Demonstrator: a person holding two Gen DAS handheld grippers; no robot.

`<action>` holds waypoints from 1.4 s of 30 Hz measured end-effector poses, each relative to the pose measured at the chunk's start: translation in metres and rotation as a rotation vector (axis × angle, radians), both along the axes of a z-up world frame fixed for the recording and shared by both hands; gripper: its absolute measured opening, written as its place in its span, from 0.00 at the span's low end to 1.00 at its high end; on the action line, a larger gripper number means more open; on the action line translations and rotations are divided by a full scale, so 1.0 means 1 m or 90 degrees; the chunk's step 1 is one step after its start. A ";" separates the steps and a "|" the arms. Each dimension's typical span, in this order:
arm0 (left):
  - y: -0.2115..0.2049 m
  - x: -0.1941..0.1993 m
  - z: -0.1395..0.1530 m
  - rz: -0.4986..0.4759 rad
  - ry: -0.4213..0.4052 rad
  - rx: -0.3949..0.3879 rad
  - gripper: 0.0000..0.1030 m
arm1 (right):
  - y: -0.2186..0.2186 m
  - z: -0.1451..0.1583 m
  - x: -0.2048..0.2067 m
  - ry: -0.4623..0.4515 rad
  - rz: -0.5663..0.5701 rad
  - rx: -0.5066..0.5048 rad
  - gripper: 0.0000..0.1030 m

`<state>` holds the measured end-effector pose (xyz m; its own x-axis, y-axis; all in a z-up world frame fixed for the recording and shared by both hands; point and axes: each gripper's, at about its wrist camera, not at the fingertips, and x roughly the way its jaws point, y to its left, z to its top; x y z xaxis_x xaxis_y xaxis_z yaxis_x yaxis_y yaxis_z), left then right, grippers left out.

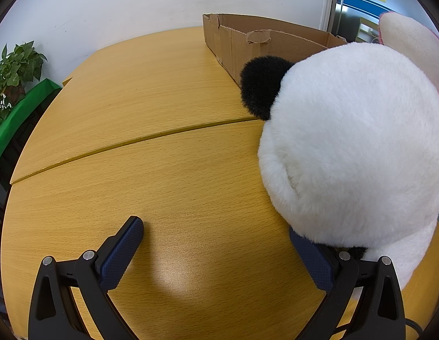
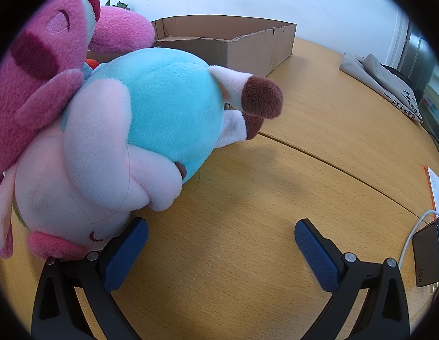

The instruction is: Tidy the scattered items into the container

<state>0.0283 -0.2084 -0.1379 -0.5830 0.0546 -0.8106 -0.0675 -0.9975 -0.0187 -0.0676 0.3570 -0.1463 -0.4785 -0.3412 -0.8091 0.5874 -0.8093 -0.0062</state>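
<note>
A white panda plush [image 1: 352,141] with a black ear sits on the wooden table at the right of the left wrist view. My left gripper [image 1: 216,235] is open and empty, its right finger [image 1: 313,257] touching the panda's base. An open cardboard box [image 1: 264,42] stands behind it. In the right wrist view a blue and pink plush [image 2: 140,130] and a dark pink plush [image 2: 43,65] lie at the left, in front of the box [image 2: 247,42]. My right gripper [image 2: 220,236] is open and empty, its left finger [image 2: 125,255] beside the pink plush.
A potted plant [image 1: 15,76] on a green cloth stands off the table's left. A grey folded bag [image 2: 383,79] lies at the table's far right. A black charger [image 2: 427,252] with a white cable and an orange-edged paper [image 2: 434,189] lie at the right edge.
</note>
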 end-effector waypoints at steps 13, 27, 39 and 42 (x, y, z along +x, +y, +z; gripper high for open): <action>0.001 0.005 0.003 0.016 0.003 -0.007 1.00 | -0.003 0.000 -0.001 -0.002 -0.021 0.001 1.00; 0.084 0.103 0.122 0.164 0.222 -0.017 1.00 | -0.008 0.101 0.107 0.123 -0.204 -0.057 1.00; 0.164 0.083 0.152 0.124 0.175 0.109 1.00 | -0.126 0.169 0.178 0.214 -0.169 -0.098 1.00; 0.174 0.087 0.150 0.134 0.179 0.086 1.00 | -0.125 0.169 0.171 0.196 -0.217 -0.077 1.00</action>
<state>0.1155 -0.0341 0.0126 -0.7918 0.0055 -0.6108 0.1180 -0.9798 -0.1617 0.1035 0.2324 0.0227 -0.7908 -0.2061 -0.5763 0.2743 -0.9611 -0.0326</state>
